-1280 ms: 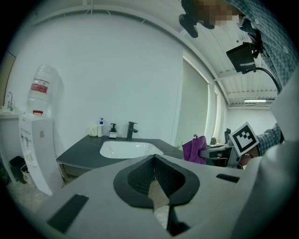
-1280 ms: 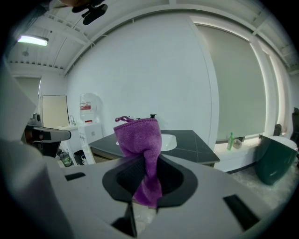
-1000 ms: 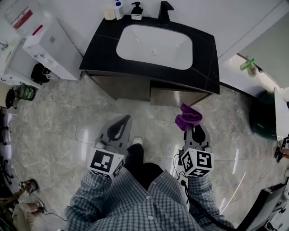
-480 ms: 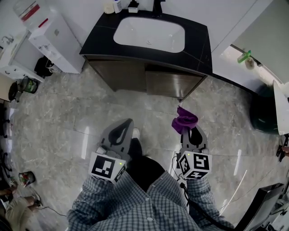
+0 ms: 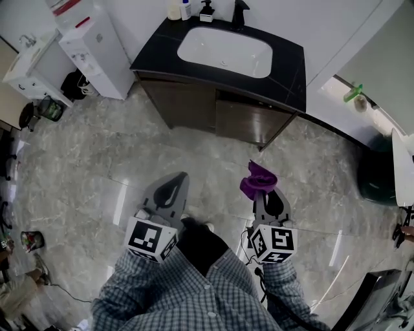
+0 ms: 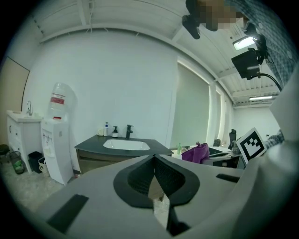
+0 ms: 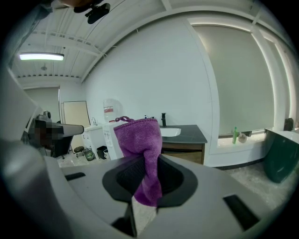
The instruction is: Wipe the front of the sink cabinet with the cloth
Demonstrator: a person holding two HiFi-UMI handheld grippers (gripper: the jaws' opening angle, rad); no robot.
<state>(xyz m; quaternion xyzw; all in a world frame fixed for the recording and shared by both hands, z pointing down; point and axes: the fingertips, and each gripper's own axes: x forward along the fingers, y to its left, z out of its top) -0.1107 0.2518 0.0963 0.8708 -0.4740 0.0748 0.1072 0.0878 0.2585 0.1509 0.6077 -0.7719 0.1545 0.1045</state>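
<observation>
left claw point(image 5: 176, 183) pinched together, empty | right claw point(image 5: 266, 196) clamps purple cloth point(image 5: 257, 180) | both held forward, facing sink cabinet point(image 5: 194, 107)

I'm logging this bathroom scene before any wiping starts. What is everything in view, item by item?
purple terry cloth: one, purple, pinched in the right gripper's jaws.
dark wood sink cabinet: one, black top, white basin, against the far wall.
black tap: one, behind the basin.
small bottles: three, mostly pale, at the counter's back edge.
white water dispenser: one, left of the cabinet.
green bottle: one, on the ledge at the right.
dark green bin: one, on the floor at the far right.
grey marble floor: one, throughout.
left gripper: grey, shut, empty.
right gripper: grey, shut on the cloth.
</observation>
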